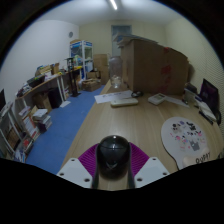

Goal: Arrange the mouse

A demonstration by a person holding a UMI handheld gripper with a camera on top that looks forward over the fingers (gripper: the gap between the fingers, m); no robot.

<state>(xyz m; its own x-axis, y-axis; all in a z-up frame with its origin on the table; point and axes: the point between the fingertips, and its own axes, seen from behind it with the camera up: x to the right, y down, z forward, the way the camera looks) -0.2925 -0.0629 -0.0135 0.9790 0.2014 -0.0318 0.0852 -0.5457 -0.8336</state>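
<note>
The gripper (pixel 113 166) has its jaws partly spread, both pink pads (pixel 87 157) pressing the sides of the mouse (pixel 113 153), held above the near edge of the wooden table (pixel 130 125). The mouse's lower portion is cut off. It is black, rounded and glossy. A patterned mouse pad (pixel 188 139) lies toward the table's right edge.

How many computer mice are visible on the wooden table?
1: a black rounded computer mouse between the gripper fingers, on the wooden table. Others may be hidden among far clutter.
</note>
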